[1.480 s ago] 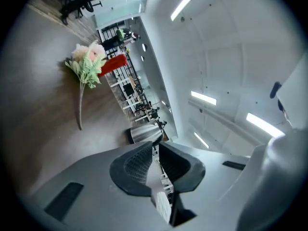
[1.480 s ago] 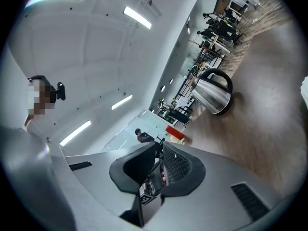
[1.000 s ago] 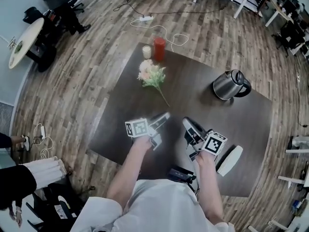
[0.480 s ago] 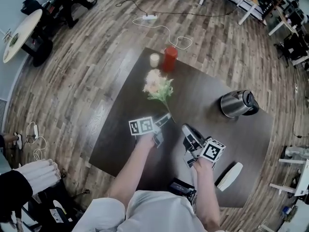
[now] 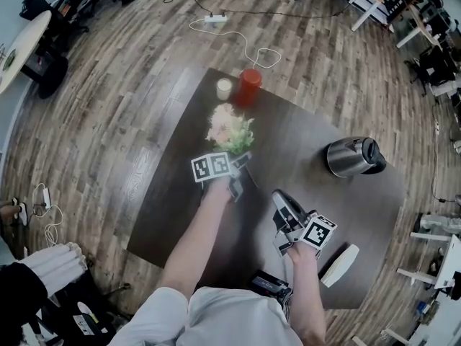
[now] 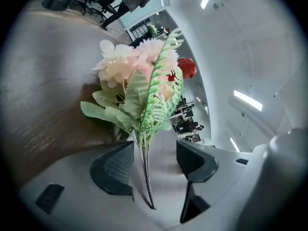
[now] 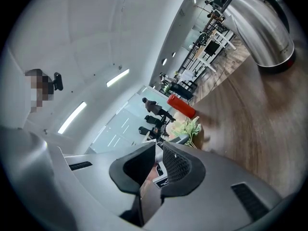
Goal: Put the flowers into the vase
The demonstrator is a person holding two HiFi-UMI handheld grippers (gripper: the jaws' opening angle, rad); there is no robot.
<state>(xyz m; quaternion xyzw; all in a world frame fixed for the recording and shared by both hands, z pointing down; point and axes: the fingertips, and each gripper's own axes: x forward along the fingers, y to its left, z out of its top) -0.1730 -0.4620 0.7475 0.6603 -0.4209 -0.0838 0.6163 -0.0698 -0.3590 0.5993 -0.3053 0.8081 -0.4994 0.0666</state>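
Note:
A bunch of pale pink flowers (image 5: 229, 127) with green leaves lies on the dark table (image 5: 173, 200); its stem points toward me. A red vase (image 5: 249, 87) stands upright at the far edge, beyond the blooms. My left gripper (image 5: 240, 164) is at the stem end with its jaws opening. In the left gripper view the thin stem (image 6: 144, 177) runs between the two pads without either pressing on it, and the flowers (image 6: 139, 85) fill the view in front of the vase (image 6: 186, 67). My right gripper (image 5: 283, 205) hovers nearer me, shut and empty (image 7: 161, 160).
A white candle (image 5: 225, 89) stands just left of the vase. A steel kettle (image 5: 353, 156) sits at the table's right. A white oblong object (image 5: 338, 265) and a black device (image 5: 270, 283) lie at the near edge. Cables trail on the wooden floor beyond.
My left gripper has moved forward and down to the flowers' stem, and its jaws have spread around it. The right gripper has shifted only slightly.

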